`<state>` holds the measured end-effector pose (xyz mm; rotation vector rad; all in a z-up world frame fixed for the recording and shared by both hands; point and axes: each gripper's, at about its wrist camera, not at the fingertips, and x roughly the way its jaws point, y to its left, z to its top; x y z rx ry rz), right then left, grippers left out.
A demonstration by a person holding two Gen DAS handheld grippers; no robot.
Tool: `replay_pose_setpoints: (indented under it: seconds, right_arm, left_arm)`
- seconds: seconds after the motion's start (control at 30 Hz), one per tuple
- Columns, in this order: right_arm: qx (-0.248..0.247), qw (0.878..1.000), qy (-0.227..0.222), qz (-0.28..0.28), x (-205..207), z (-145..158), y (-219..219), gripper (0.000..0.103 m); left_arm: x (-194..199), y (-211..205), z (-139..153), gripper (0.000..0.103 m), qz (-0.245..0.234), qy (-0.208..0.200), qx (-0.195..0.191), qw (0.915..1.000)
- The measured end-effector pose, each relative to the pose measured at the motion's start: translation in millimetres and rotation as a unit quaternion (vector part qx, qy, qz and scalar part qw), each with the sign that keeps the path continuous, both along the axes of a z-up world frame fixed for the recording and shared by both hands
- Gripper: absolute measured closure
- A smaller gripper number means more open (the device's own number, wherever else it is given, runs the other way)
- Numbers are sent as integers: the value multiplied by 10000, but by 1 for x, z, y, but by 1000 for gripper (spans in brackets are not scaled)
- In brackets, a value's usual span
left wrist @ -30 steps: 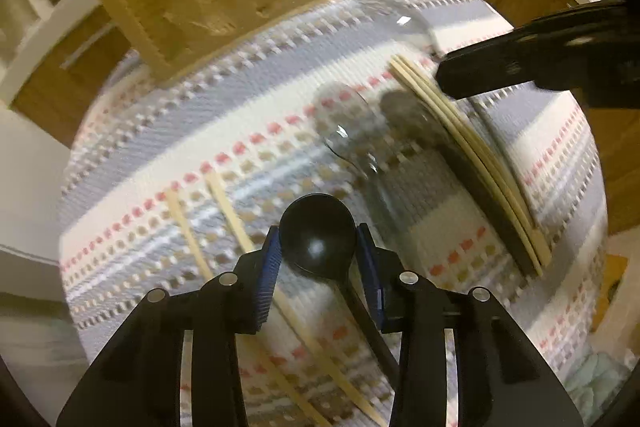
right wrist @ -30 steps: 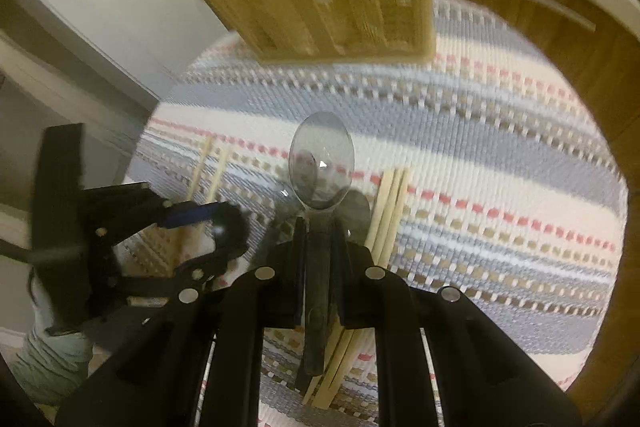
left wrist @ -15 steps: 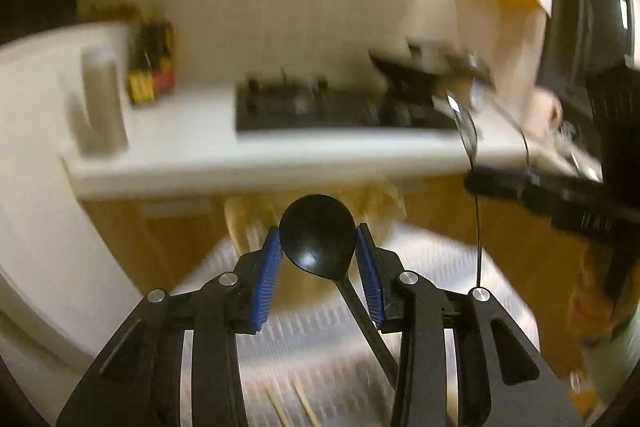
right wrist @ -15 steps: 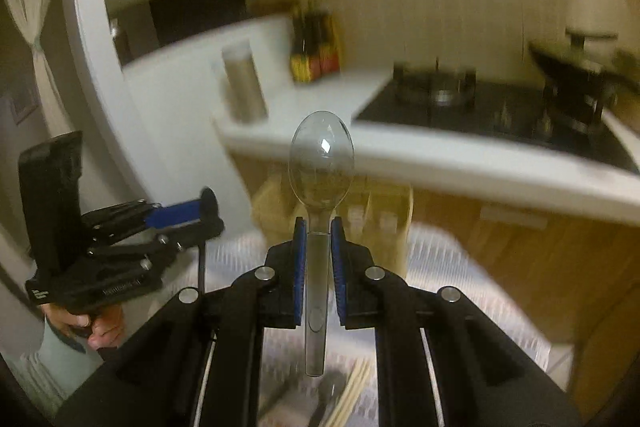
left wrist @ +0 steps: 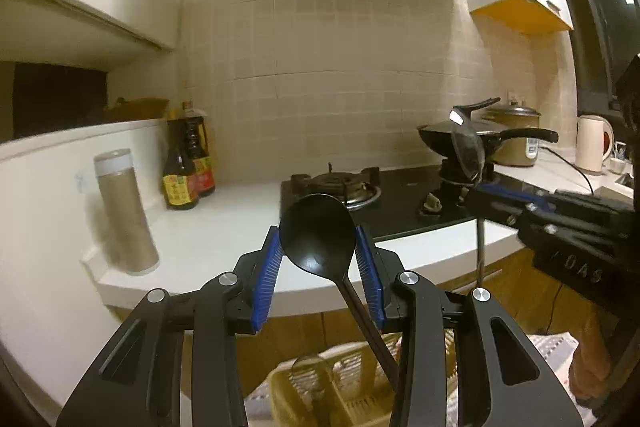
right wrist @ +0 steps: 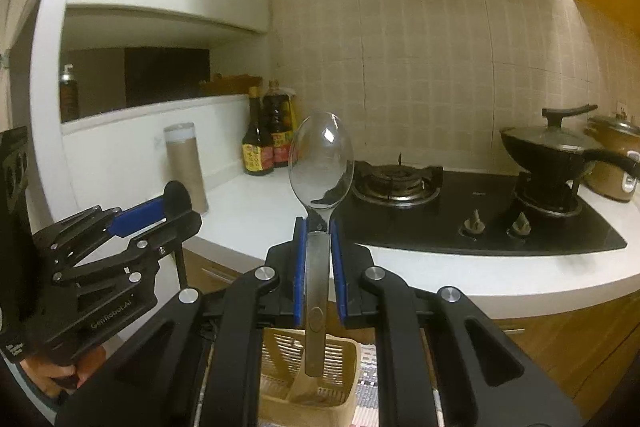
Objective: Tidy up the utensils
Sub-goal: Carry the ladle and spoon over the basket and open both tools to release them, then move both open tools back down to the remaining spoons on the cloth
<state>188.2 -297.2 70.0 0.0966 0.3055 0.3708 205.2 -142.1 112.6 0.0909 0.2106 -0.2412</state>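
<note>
The left gripper (left wrist: 318, 247) is gripping a black spoon (left wrist: 318, 233) by the sides of its bowl, its jaws standing partly apart with the blue pads (left wrist: 267, 283) pressing on either edge. The bowl is facing the camera and the dark handle is slanting down to the right, behind the right finger. In the right wrist view this same gripper (right wrist: 176, 201) is showing at the left, held in a person's hand (right wrist: 52, 377).

The right gripper (right wrist: 319, 227) is clamping a metal spoon (right wrist: 320, 155) by the neck, its jaws nearly closed on the narrow handle. The shiny bowl is standing upright above the fingertips and the handle is hanging straight down between the fingers. From the left wrist view, the right gripper (left wrist: 486, 189) is reaching in from the right with that spoon (left wrist: 466, 147) seen edge-on.

Below both grippers a yellow slatted utensil basket (right wrist: 344, 359) is sitting on a striped woven mat (right wrist: 368, 375). Beyond them a white counter (left wrist: 208, 231) is carrying a gas stove (right wrist: 400, 183), a lidded pan (right wrist: 552, 147), sauce bottles (left wrist: 184, 167) and a tall canister (left wrist: 124, 211).
</note>
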Motion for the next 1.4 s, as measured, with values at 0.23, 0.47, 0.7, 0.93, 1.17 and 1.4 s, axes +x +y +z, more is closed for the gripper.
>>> replay_pose_setpoints:
  seconds: [0.23,0.47,0.7,0.93,1.17,1.4]
  right_arm:
    - [-55,9997,231,53,16,-38,4,93]
    - [54,9990,431,117,21,-60,1,93]
    - [124,9978,600,253,9,-63,-5,88]
    - [365,9961,765,253,-13,-59,-27,79]
    - [397,9952,850,271,-50,-45,-41,79]
    - [319,9896,1362,327,-79,-39,-46,79]
  left_arm:
    - [16,-3,-33,67,162,-136,45,9998]
    - [18,-10,-50,67,146,-135,247,9995]
    - [5,-4,-51,55,-139,3,120,9998]
    - [-20,12,-39,50,-343,186,-100,9992]
    - [-59,25,-24,50,-566,354,-266,9974]
    - [-89,33,-24,47,-998,978,-388,9894]
